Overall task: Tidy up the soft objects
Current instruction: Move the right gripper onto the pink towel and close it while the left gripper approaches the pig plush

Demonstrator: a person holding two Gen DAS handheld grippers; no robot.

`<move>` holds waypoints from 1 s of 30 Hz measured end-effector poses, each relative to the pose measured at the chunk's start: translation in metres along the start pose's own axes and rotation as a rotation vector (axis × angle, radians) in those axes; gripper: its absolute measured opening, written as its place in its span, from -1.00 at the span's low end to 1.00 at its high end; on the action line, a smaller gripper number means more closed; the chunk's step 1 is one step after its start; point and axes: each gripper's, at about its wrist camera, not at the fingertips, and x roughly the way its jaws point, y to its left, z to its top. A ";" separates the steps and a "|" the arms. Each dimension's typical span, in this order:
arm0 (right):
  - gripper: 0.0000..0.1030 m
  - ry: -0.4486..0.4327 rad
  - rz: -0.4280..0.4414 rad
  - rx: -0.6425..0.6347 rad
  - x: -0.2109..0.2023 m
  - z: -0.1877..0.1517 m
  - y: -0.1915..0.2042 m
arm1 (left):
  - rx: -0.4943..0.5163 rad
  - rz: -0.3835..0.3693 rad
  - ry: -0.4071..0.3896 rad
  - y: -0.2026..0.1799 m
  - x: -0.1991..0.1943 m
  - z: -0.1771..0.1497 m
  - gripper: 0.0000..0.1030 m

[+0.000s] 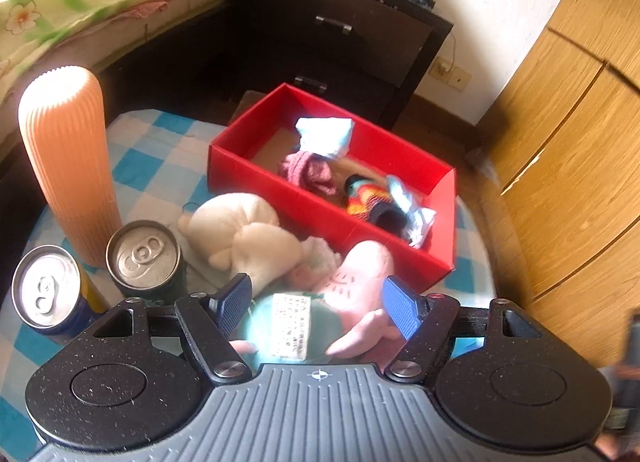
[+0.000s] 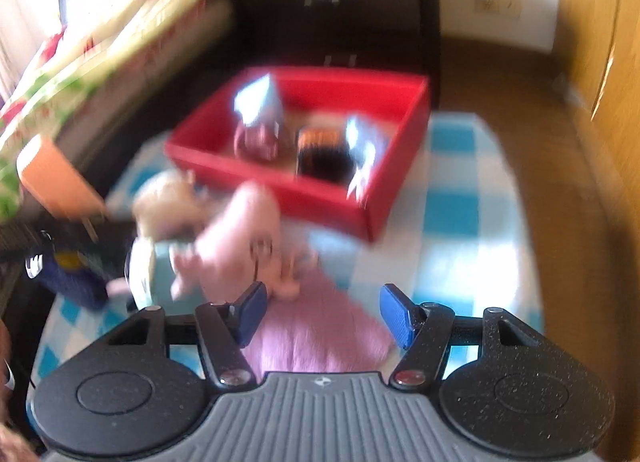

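The left gripper [image 1: 318,304] hangs low over the table [image 1: 160,170] with its blue-padded jaws wide apart, nothing clamped. Between the jaws lies a pink plush toy [image 1: 352,286] with a teal part and a white printed label [image 1: 291,326] close to the gripper body. Just beyond the left jaw sits a cream-white plush animal [image 1: 244,232], touching the pink one. Farther ahead, slightly toward the right jaw, stands an open red cardboard box [image 1: 312,204] on the blue-and-white checked tablecloth. Inside it are a light blue folded cloth [image 1: 324,134], a dusty pink knitted piece [image 1: 308,172] and a striped multicoloured knitted sock [image 1: 370,198], with a pale crinkled item [image 1: 416,218] at the near end. Out past the left jaw stand two closed drink cans [image 1: 142,254] and a tall ribbed orange vase [image 1: 68,158].

The right gripper [image 2: 322,312] also has its jaws spread, empty. Its view is badly blurred, so details are uncertain: a flat mauve-pink cloth [image 2: 320,334] seems to lie on the table directly under and between the jaws, with the pink plush toy [image 2: 244,234] ahead of the left jaw and the red box [image 2: 320,198] beyond it.
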 end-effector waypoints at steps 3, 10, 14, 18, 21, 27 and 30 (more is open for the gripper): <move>-0.21 0.060 0.016 0.036 0.019 -0.004 -0.002 | 0.004 0.000 -0.004 0.002 -0.005 0.002 0.41; 0.03 0.123 0.019 0.023 0.039 -0.010 0.009 | -0.029 0.003 -0.001 0.019 -0.013 0.007 0.43; 0.04 0.164 0.028 0.028 0.052 -0.016 0.007 | -0.049 -0.013 0.008 0.026 -0.015 0.007 0.45; 0.04 0.170 0.046 0.030 0.051 -0.015 0.005 | -0.044 -0.015 0.023 0.022 -0.010 0.006 0.46; -0.05 0.174 0.047 0.016 0.050 -0.014 0.003 | -0.019 -0.010 0.035 0.015 -0.003 0.004 0.48; -0.56 0.191 0.097 0.025 0.044 -0.014 -0.003 | 0.028 0.013 0.096 0.003 0.023 -0.006 0.47; -0.76 0.182 0.104 0.013 0.036 -0.012 -0.010 | 0.038 0.011 0.107 0.000 0.027 -0.007 0.47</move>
